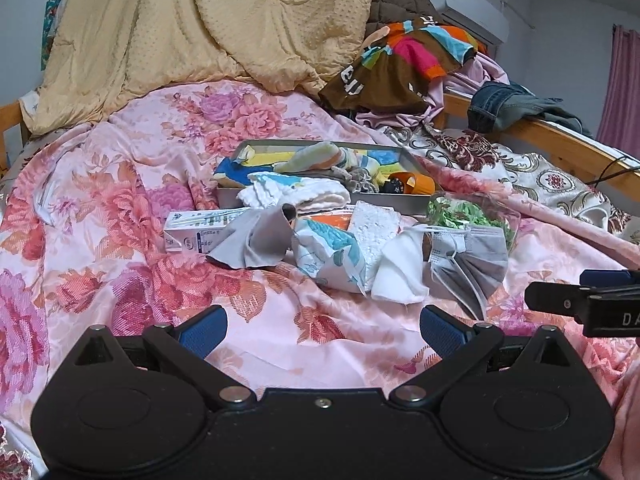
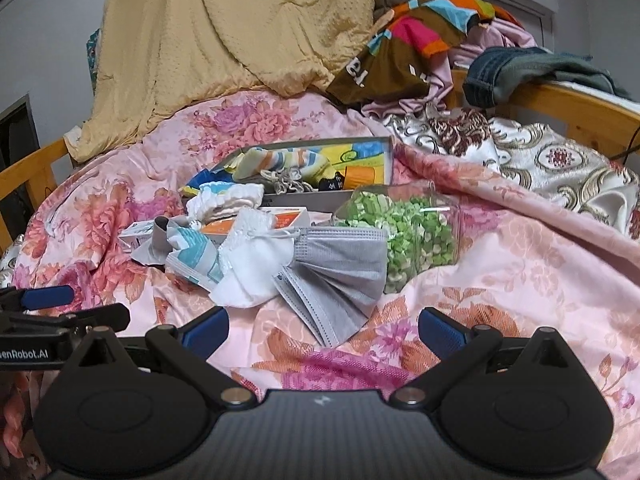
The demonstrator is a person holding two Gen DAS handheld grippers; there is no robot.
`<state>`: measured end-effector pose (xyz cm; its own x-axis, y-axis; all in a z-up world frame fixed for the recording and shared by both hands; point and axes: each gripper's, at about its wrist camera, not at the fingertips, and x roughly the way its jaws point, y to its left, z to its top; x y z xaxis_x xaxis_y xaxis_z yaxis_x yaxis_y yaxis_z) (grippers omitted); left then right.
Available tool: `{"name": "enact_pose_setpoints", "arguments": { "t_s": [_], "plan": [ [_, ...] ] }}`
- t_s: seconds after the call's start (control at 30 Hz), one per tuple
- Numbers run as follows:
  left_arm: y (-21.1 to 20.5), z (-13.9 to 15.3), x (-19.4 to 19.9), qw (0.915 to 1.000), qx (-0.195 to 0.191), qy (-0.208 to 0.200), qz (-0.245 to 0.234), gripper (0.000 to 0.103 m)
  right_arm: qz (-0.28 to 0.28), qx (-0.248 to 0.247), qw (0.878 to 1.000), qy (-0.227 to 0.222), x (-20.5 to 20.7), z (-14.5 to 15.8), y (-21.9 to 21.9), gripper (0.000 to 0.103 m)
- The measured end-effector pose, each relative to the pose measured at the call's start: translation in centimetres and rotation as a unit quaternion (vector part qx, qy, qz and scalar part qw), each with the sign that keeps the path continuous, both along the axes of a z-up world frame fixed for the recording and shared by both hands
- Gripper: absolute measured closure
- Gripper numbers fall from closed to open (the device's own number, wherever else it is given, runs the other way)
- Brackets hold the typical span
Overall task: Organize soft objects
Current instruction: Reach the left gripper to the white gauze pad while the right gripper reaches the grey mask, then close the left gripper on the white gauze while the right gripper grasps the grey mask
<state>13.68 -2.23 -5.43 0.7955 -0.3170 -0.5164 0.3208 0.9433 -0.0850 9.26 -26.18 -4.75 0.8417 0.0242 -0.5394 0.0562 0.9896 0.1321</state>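
Between the jaws: both grippers empty, blue pads spread wide over the pink floral quilt [image 2: 500,280]; left gripper [image 1: 322,330] and right gripper [image 2: 323,330] grasp nothing.
Nearest thing: pleated grey face mask [image 2: 340,268], lying just ahead of the right gripper, touching a crumpled white cloth [image 2: 256,276].
Handling: I judge both feather-light and limp; pinch a bunched fold, not the thin ear loop.
Beyond: clear bag of green pieces [image 2: 404,236], likely slippery; shallow grey tray [image 1: 360,202] already holding socks and cloths.
Pose: both grippers low, level, side by side, pointing at the pile.
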Motion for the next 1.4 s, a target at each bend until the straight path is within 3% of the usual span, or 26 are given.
{"name": "enact_pose_setpoints", "arguments": {
  "t_s": [0.47,0.6,0.8,1.07,1.13,1.3,1.4],
  "plan": [
    [-1.0,0.4,1.6,0.9994,-0.005,-0.015,-0.031,0.001,-0.013,0.045,0.999,0.029,1.3,-0.6,-1.0,0.000],
    [-2.1,0.6,2.4,0.9969,0.017,-0.028,-0.072,0.001,-0.013,0.063,0.997,0.043,2.0,-0.9,-1.5,0.000],
    [-4.3,0.9,3.4,0.9837,0.077,-0.054,-0.154,0.001,-0.017,0.084,0.995,0.046,3.8,-1.1,-2.4,0.000],
    [-6.4,0.0,6.2,0.9715,0.106,-0.042,-0.208,0.001,-0.005,0.055,0.997,0.049,6.9,-1.1,-3.4,0.000],
    [-6.9,-0.4,6.6,0.9669,0.115,-0.043,-0.224,0.001,0.001,0.070,0.996,0.056,7.9,-1.2,-4.2,0.000],
    [-8.6,-1.3,7.1,0.9562,0.139,-0.051,-0.252,0.001,0.018,0.165,0.981,0.097,10.3,-2.6,-6.1,0.000],
    [-9.5,-1.9,7.8,0.9534,0.148,-0.035,-0.261,0.007,0.021,0.154,0.982,0.105,11.0,-3.0,-6.1,0.000]
  ]
}}
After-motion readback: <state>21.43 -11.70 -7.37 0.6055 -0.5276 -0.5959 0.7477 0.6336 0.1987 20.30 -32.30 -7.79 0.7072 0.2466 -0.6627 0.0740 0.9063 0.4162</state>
